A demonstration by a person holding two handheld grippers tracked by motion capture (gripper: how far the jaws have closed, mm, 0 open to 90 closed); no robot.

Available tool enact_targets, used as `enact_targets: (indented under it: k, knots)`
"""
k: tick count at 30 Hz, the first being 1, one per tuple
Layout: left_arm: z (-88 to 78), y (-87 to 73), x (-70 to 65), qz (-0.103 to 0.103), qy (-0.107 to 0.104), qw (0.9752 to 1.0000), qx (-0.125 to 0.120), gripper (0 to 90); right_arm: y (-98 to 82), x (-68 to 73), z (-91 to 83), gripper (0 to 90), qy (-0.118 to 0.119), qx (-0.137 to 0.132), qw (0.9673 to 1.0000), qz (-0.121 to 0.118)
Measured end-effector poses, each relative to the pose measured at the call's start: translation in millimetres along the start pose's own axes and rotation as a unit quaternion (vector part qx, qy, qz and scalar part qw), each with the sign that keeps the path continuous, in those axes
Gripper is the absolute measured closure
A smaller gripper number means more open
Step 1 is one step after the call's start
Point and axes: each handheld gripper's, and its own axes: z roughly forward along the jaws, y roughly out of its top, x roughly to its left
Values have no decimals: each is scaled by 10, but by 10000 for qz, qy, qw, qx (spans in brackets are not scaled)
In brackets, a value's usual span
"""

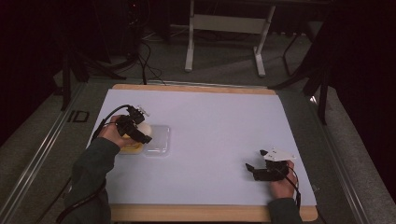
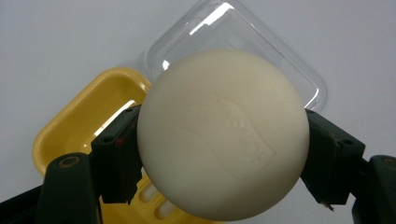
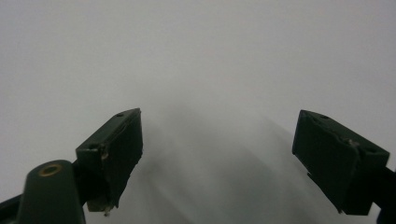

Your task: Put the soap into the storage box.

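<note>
A round cream bar of soap sits clamped between the two black jaws of my left gripper, held above a yellow soap dish and its clear plastic lid. In the high view the left gripper holds the soap over the yellow dish, with the clear lid just to its right. My right gripper rests low over the white sheet at the front right, its jaws wide apart with nothing between them.
A white sheet covers the wooden table. Behind the table, a white table frame stands on the grey floor, and cables trail there. Dark stands flank both sides.
</note>
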Motion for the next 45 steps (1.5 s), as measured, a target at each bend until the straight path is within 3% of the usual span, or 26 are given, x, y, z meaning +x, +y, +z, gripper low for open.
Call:
enact_targets:
  k: [45]
  knots:
    - [-10, -259, 218, -302, 111, 9994, 103, 254, 1, 6, 4, 158, -18, 13, 10000, -22]
